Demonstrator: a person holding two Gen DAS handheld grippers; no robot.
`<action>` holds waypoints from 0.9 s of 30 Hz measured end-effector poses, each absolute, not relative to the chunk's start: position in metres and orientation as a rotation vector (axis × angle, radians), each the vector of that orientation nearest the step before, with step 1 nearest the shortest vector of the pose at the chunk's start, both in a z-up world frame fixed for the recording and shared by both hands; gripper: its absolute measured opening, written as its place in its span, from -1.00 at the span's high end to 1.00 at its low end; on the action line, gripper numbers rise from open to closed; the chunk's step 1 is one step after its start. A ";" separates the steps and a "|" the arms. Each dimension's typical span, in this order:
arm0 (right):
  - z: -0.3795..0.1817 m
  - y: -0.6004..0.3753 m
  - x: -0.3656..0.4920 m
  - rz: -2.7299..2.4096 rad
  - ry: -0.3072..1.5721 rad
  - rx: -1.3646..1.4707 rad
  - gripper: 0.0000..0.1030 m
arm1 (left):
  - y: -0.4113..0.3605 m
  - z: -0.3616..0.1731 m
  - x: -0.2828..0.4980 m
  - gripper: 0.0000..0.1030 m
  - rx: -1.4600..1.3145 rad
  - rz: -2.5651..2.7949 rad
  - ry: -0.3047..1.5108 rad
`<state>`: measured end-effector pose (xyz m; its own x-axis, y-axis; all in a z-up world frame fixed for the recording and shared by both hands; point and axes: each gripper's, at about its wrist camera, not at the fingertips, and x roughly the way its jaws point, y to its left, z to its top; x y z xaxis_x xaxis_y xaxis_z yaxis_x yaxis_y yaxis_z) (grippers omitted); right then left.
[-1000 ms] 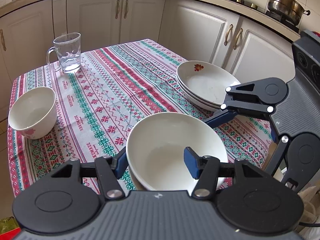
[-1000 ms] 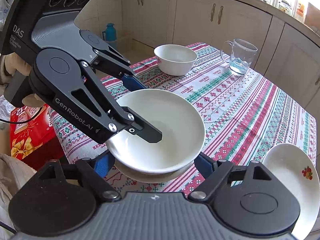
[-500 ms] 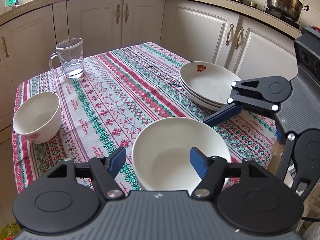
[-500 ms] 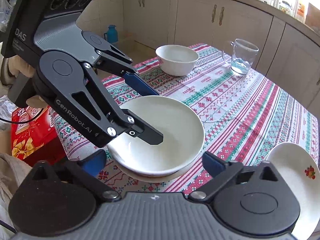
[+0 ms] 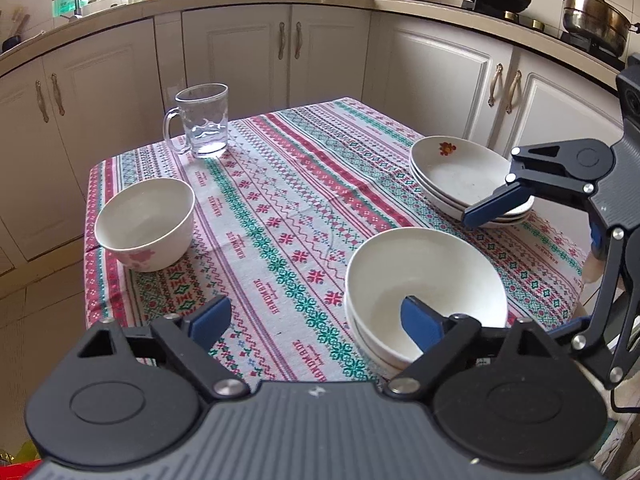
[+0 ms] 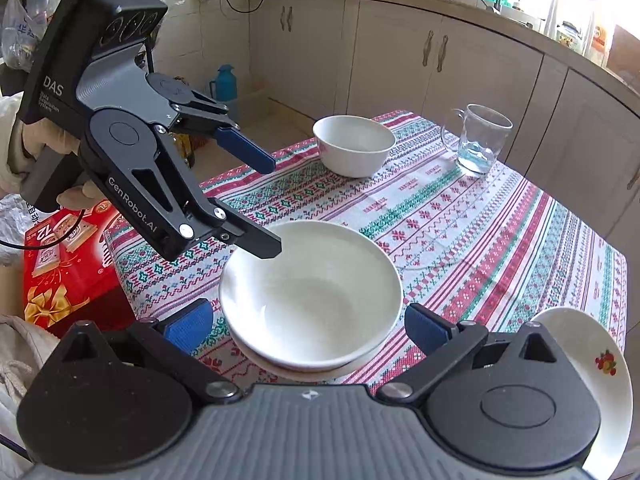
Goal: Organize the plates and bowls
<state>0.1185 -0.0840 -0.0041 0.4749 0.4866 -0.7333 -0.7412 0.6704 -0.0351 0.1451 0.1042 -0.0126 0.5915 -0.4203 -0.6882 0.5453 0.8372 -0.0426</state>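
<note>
Blue-padded left tongs (image 5: 316,320) just opening, released, one pad hanging over the nested white bowls (image 5: 424,280); right tongs (image 6: 308,326) spread wide, straddling the same bowls untouched. Sitting beyond on the striped tabletop (image 5: 280,200): 1 lone bowl (image 5: 146,224), stacked plates (image 5: 460,176), glass mug (image 5: 202,120).

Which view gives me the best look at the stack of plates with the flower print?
The left wrist view. It shows the stack of plates nearly whole, layered rims visible, with only the right gripper's finger crossing its near edge. The right wrist view catches just one plate's edge at the lower right, mostly hidden behind the gripper body.
</note>
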 end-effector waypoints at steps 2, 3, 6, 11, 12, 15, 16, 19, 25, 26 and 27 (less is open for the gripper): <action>-0.001 -0.082 0.121 0.766 0.753 -0.379 -1.00 | 0.110 -0.014 0.146 -0.84 0.173 -0.552 0.746; 0.000 -0.080 0.123 0.765 0.751 -0.381 -1.00 | 0.113 -0.014 0.147 -0.85 0.170 -0.547 0.744; 0.006 -0.075 0.128 0.771 0.744 -0.394 -1.00 | 0.124 -0.016 0.151 -0.85 0.158 -0.513 0.731; 0.018 -0.063 0.141 0.783 0.731 -0.445 -1.00 | 0.144 -0.018 0.162 -0.85 0.158 -0.437 0.692; 0.020 -0.060 0.145 0.783 0.731 -0.452 -1.00 | 0.148 -0.018 0.165 -0.85 0.157 -0.421 0.681; 0.030 -0.054 0.162 0.786 0.729 -0.456 -1.00 | 0.159 -0.021 0.175 -0.85 0.160 -0.375 0.651; 0.032 -0.053 0.167 0.786 0.729 -0.454 -1.00 | 0.162 -0.022 0.178 -0.85 0.160 -0.360 0.643; 0.040 -0.047 0.187 0.778 0.728 -0.444 -1.00 | 0.171 -0.028 0.190 -0.85 0.157 -0.317 0.621; 0.046 -0.029 0.233 0.778 0.756 -0.426 -1.00 | 0.179 -0.044 0.213 -0.85 0.169 -0.284 0.590; 0.046 -0.024 0.240 0.781 0.761 -0.431 -1.00 | 0.179 -0.047 0.217 -0.85 0.169 -0.283 0.588; 0.046 -0.020 0.247 0.785 0.765 -0.438 -1.00 | 0.178 -0.050 0.221 -0.85 0.171 -0.286 0.589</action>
